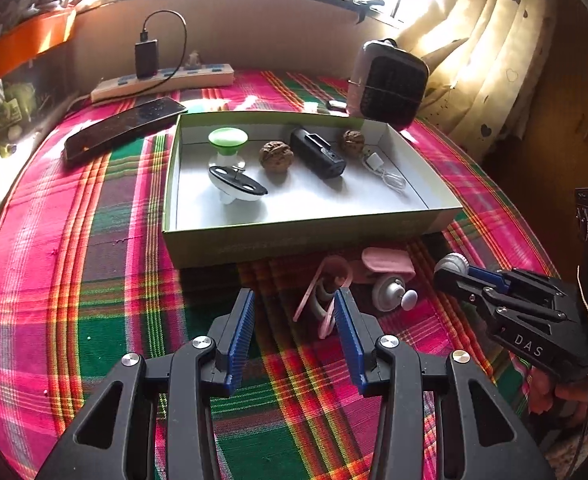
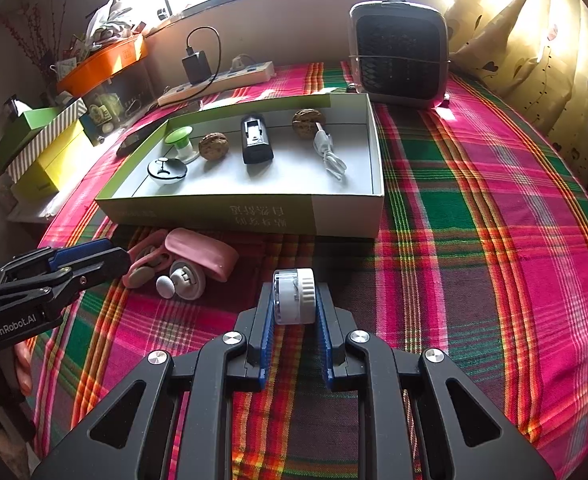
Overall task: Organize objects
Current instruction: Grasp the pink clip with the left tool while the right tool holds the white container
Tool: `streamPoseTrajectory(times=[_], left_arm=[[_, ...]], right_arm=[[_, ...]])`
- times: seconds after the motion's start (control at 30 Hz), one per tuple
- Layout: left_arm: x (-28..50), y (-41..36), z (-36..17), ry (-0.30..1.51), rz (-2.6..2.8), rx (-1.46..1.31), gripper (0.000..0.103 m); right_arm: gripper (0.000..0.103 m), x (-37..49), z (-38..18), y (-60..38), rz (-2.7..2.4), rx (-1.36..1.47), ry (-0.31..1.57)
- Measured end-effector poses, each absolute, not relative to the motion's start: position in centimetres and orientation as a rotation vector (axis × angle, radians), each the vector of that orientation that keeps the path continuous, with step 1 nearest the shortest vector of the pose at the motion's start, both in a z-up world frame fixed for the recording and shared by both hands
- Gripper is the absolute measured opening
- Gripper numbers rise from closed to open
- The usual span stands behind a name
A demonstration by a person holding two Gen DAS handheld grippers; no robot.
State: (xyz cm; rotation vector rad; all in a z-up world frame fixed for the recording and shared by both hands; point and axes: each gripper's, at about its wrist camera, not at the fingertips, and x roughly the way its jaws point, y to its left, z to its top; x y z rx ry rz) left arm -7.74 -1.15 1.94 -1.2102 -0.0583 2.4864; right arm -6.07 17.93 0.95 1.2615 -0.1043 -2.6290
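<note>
Right wrist view, two walnuts (image 2: pixel 214 146) in box (image 2: pixel 254 216), one cable (image 2: pixel 329 156)

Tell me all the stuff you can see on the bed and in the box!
box: 1, green and white, on plaid cloth
walnuts: 2, brown, in box
black gadget: 1, in box
white cable: 1, in box
green-topped piece: 1, in box
black-and-white round piece: 1, in box
pink items: a heap, in front of box
heater: 1, grey, behind box
power strip: 1, cream, by wall
phone: 1, black, left of box
left tool: open
right tool: shut on white knob
</note>
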Motion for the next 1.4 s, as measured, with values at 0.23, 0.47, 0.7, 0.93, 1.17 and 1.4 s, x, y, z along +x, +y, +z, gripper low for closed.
streamPoseTrajectory(times=[0.23,0.47,0.7,0.93,1.17,1.4], left_arm=[[-8.1,0.7,1.6,0.047,2.437,-1.205,0.040],[-9.1,0.7,1.1,0.047,2.435,-1.231,0.040],[-9.6,1.2,1.0,0.074,2.441,-1.222,0.040],[-9.6,1.1,1.0,0.078,2.455,-1.212,0.036],[-9.9,0.4,1.0,0.047,2.472,-1.219,0.022],[-9.8,0.4,0.9,0.034,2.474,-1.218,0.022]], right_arm=[[0.020,-6.1,1.0,17.9,-2.630,1.263,-0.094],[0.020,-6.1,1.0,17.8,-2.631,1.264,-0.088],[0.020,-6.2,1.0,17.7,-2.631,1.265,-0.081],[0.020,-6.3,1.0,17.6,-2.634,1.267,-0.071],[0.020,-6.3,1.0,17.4,-2.641,1.270,-0.049],[0.020,-6.3,1.0,17.1,-2.647,1.272,-0.030]])
